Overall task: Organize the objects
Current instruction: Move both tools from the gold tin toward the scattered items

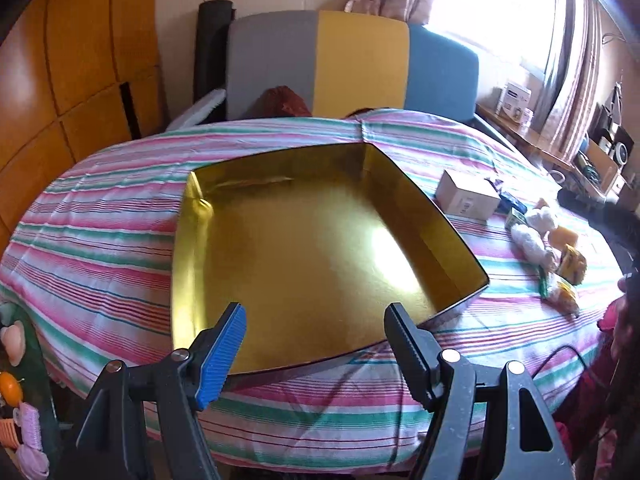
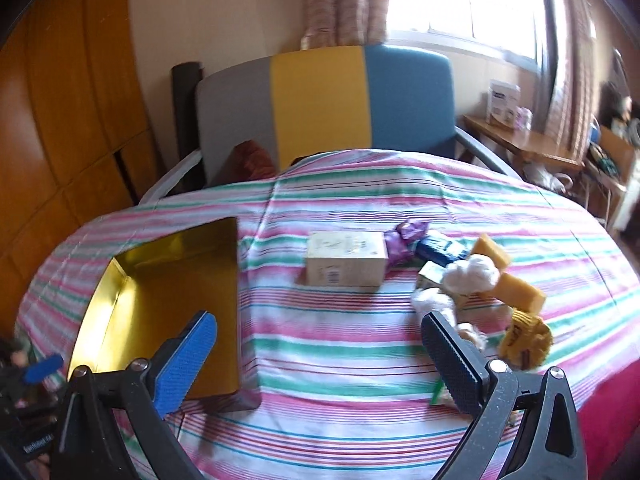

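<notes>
A gold-lined shallow box (image 1: 192,248) lies open and empty on the striped tablecloth; it also shows in the right wrist view (image 2: 120,292) at the left. My left gripper (image 1: 316,316) is open and empty over the box's near edge. My right gripper (image 2: 320,324) is open and empty above the cloth, in front of a small cream carton (image 2: 346,260). To the carton's right lies a pile: purple wrapper (image 2: 408,236), blue packet (image 2: 440,250), white fluffy balls (image 2: 472,274), yellow sponges (image 2: 520,292), a yellow pouch (image 2: 528,340). The carton (image 1: 466,198) and pile (image 1: 544,248) also show in the left wrist view.
A grey, yellow and blue chair (image 2: 320,116) stands behind the table. Wooden cupboards (image 1: 60,60) fill the left wall. A side desk with boxes (image 1: 516,104) stands at the right by the window. Small toys (image 1: 16,360) sit beyond the table's left edge.
</notes>
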Demonstrator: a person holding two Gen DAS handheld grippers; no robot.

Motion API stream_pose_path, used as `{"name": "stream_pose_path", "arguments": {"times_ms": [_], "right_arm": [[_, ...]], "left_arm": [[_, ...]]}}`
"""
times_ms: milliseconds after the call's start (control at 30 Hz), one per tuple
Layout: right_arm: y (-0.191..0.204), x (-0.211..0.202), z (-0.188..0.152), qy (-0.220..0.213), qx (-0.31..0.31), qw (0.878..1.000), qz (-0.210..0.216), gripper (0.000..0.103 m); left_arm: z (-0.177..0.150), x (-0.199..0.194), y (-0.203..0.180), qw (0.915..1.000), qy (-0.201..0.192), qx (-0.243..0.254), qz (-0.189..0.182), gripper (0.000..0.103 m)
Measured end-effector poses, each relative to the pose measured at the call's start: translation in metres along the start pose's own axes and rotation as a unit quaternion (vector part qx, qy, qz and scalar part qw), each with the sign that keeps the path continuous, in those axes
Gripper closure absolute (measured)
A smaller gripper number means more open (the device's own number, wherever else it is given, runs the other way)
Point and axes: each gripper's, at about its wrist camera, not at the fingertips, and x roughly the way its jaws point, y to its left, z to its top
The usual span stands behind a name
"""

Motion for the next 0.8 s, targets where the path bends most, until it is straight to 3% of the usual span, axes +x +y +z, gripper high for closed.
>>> {"name": "stream_pose_path", "arguments": {"times_ms": [267,467,567,700,800], "right_arm": [[-0.077,-0.011,0.021,-0.013,0.077,0.996,-0.043,0.000],[-0.134,-0.003,0.022,-0.004,0.129,0.990,-0.062,0.000],[-0.159,0.011,0.017,0.004,0.153,0.987,-0.049,0.000],[-0.180,0.026,0.004,0.016,0.183,0.983,-0.020,0.000],[-0.182,0.024,0.004,0.000,0.197,0.980,0.006,0.000]], "left_arm": [[0.008,0.013,-0.015,0.9975,0.039,0.019,-0.055,0.030],[0.035,0.014,-0.053,0.9879,0.036,0.104,-0.109,0.031],[0.054,0.015,-0.085,0.9749,0.019,0.184,-0.124,0.031],[0.079,0.028,-0.129,0.9499,-0.009,0.296,-0.100,0.029],[0.100,0.052,-0.155,0.9353,-0.004,0.338,-0.105,0.023]]}}
